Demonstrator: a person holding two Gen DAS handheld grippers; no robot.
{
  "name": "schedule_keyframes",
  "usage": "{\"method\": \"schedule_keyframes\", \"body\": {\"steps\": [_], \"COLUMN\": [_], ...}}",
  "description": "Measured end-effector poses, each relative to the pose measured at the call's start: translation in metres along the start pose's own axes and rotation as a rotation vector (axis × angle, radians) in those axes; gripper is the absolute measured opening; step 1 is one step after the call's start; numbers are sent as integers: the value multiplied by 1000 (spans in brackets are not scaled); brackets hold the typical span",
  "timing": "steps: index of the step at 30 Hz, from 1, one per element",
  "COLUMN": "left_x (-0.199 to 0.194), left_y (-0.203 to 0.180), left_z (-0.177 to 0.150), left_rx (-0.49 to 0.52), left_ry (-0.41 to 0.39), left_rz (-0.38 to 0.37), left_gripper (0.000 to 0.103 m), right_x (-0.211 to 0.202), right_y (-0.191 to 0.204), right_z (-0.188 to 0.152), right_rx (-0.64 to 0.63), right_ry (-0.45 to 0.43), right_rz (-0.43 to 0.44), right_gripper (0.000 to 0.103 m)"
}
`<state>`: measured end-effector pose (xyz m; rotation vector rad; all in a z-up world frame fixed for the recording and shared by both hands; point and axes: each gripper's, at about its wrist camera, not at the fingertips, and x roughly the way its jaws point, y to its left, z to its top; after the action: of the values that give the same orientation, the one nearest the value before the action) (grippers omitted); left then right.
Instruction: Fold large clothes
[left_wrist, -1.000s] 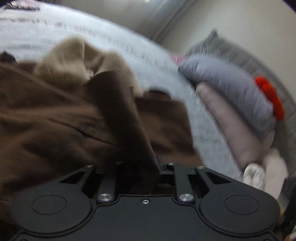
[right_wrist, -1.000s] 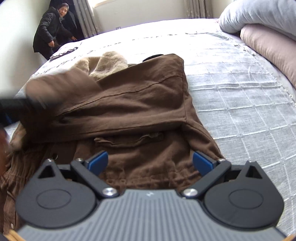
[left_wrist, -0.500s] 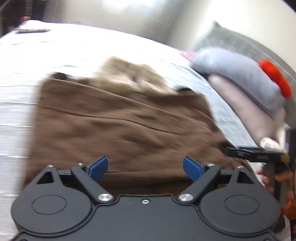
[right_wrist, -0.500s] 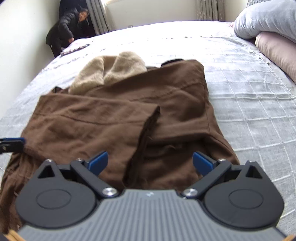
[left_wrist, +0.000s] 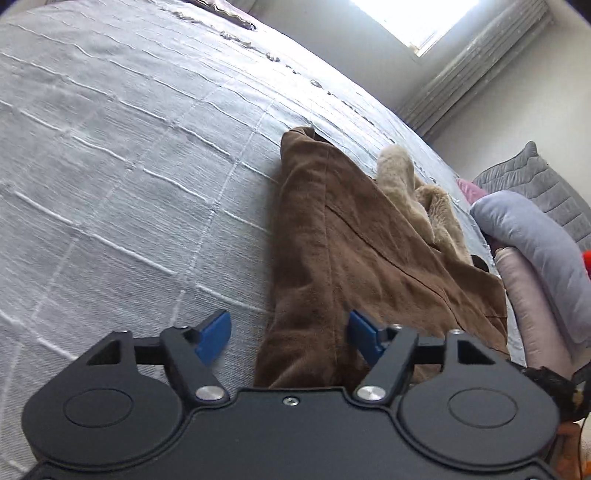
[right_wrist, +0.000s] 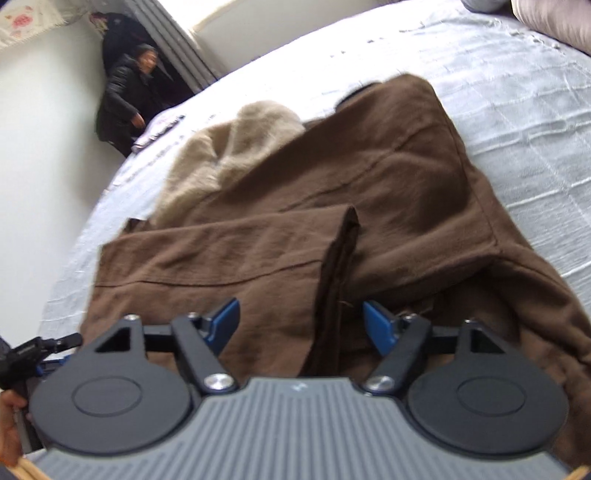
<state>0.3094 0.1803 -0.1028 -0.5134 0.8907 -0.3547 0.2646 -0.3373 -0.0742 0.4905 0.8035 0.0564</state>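
Note:
A large brown coat with a beige fur hood lies on the bed, both sleeves folded across its front. In the left wrist view the coat runs away from me, its left edge between my fingers. My left gripper is open and empty, low over that edge. My right gripper is open and empty, just above the cuff of the folded sleeve. The left gripper also shows at the left edge of the right wrist view.
The coat rests on a grey quilted bedspread. Pillows, one grey-blue and one pink, lie at the bed's head. A person in a black jacket stands at the far corner by the curtains.
My left gripper let go of the sleeve, which now lies across the coat, and drew back to the coat's left edge. My right gripper stayed open and tilted closer over the cuff.

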Motion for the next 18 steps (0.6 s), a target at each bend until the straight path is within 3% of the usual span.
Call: {"method": "schedule_keyframes", "body": {"steps": [1,2,3,4,6,13,14,16,18], "left_x": [2,5,5,5,5,27,32,39,42], "left_y": [-1,-7,-11,-14,-21,-36,-36,-36,-34], "left_z": [1,1,3,4,8,24,25,24,20], "left_rx": [7,10,9,9,16,64,63,58,76], "left_ry": [-5,-6,-6,-11,-30,-65,-69,-59,-56], "left_rz": [-18,-31,-42,-51,-60,-6,5,37,54], "left_gripper": [63,61,61,61,61,61,61,61,55], "right_x": [5,8,9,8,0,-25,-16,11,22], "right_y": [1,3,6,12,25,46,41,28,17], "right_z": [-1,-3,-5,-6,-4,21,25,25,14], "right_rx": [-2,-11,-30,-59,-156,-377,-355,-298,-325], "right_ry": [-10,-28,-41,-49,-80,-271,-238,-117,-71], "right_rz": [-9,-24,-40,-45,-72,-73,-91,-194,-254], "right_gripper": [70,62,42,29,19,13,13,30,38]}}
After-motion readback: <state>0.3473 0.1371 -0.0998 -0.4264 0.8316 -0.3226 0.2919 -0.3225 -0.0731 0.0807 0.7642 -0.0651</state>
